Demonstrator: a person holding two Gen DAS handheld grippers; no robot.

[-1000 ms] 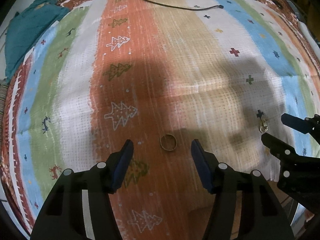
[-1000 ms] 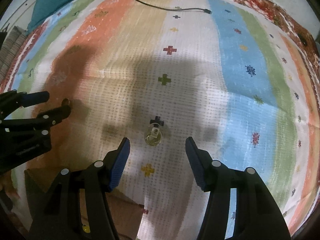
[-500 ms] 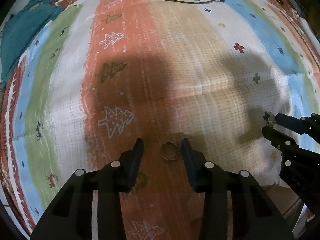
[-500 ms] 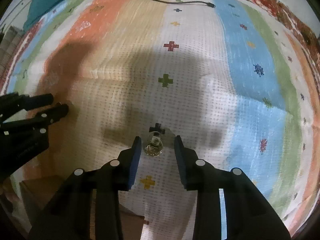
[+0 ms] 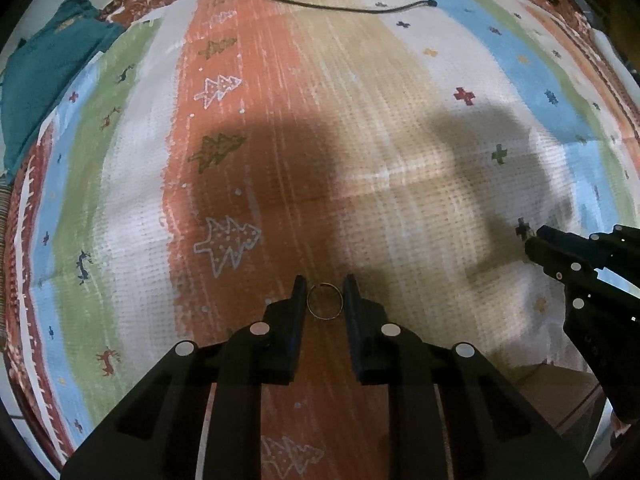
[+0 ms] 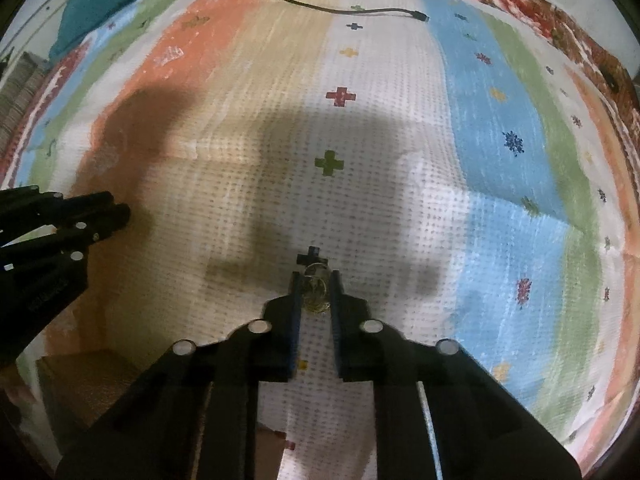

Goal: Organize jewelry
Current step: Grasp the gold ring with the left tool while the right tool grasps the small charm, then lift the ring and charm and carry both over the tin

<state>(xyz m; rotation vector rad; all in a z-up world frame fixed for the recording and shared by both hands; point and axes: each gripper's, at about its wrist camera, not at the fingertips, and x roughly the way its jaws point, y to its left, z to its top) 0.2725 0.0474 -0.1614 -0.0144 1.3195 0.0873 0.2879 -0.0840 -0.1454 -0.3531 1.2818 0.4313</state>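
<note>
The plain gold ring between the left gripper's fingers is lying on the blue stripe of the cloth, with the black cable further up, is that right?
Not quite: the left wrist view shows the plain gold ring between the left gripper fingers on the orange stripe, not the blue one. The black cable does lie further up the cloth.

No words, brand names or numbers could be read in either view. The only signs were woven motifs on the striped, multicoloured cloth (image 5: 400, 128): white-outlined fir trees (image 5: 226, 246) on its orange band, and small plus-shaped crosses, among them a red cross (image 6: 341, 97) and a green cross (image 6: 329, 163) on the white band. Faint embossed lettering on the black plastic body of the left gripper (image 6: 120, 216) was too blurred to read.
</note>
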